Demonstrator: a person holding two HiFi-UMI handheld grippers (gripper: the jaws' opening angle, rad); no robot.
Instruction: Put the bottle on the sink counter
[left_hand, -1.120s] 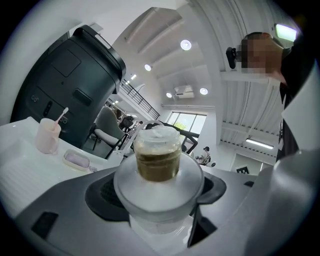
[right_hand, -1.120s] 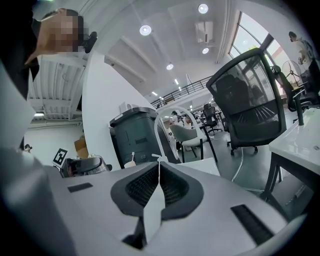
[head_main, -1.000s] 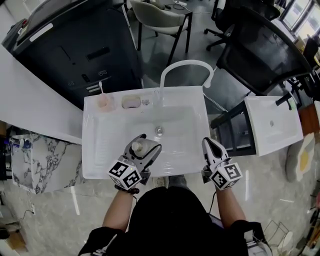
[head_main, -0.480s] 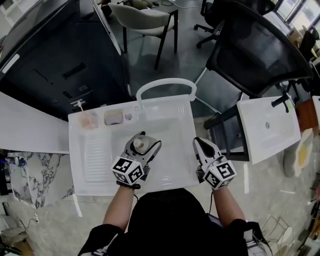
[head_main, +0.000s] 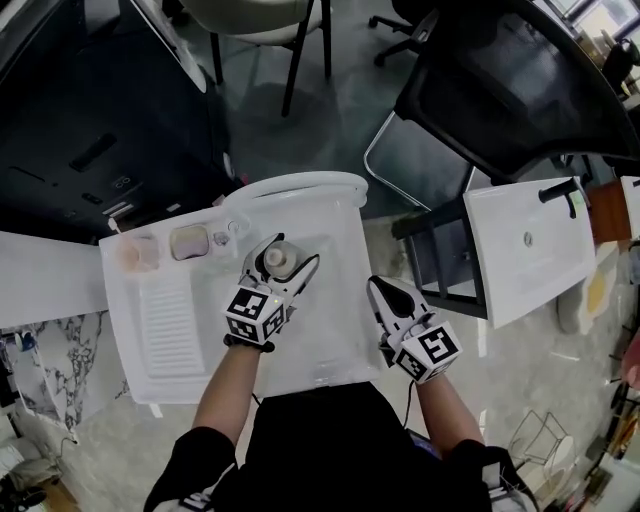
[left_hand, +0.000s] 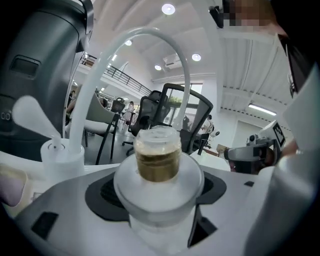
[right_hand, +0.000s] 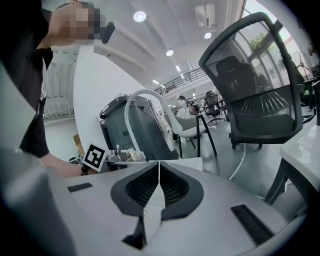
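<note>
We see a grey, shiny floor (head_main: 330, 120) under everything. A big black chair (head_main: 500, 90) with a net back stands at the top right. A pale chair (head_main: 262, 20) with thin black legs stands at the top. A big dark machine (head_main: 90, 120) fills the top left. At the bottom left the ground is white stone (head_main: 40, 370) with grey lines. Round lights (left_hand: 168, 8) shine in the white ceiling (left_hand: 235, 60).

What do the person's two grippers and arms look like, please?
The left gripper and right gripper both have light grey, tapering two-jaw bodies lined with black ribbed pads. Each carries a cube with black-and-white square markers. The person wears a black top with short sleeves, leaving the forearms bare.
</note>
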